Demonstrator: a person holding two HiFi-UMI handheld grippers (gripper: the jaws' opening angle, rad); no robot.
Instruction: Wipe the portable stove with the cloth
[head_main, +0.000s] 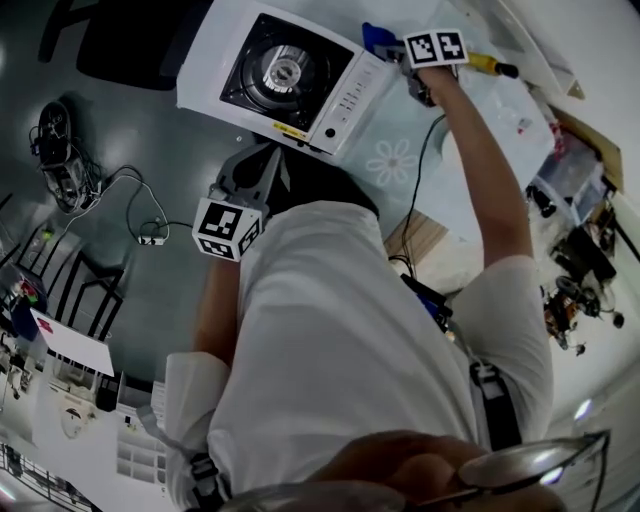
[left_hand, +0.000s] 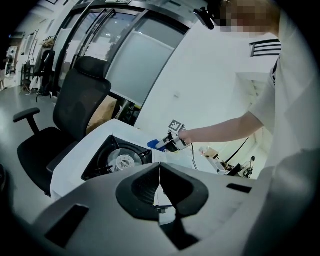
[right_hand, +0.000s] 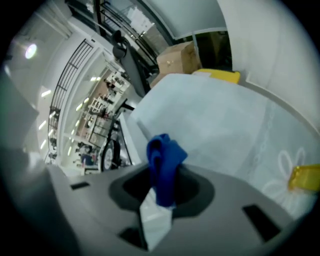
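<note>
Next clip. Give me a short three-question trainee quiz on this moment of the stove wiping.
1. True or false: the right gripper is shut on the blue cloth.
2. What sits between the jaws of the left gripper? A) the cloth B) nothing, they are together C) a cable
3. Fill in: in the head view, the blue cloth is by the portable stove on the side with its control panel, not over its round ____.

Key: 1 true. 2 B. 3 burner.
</note>
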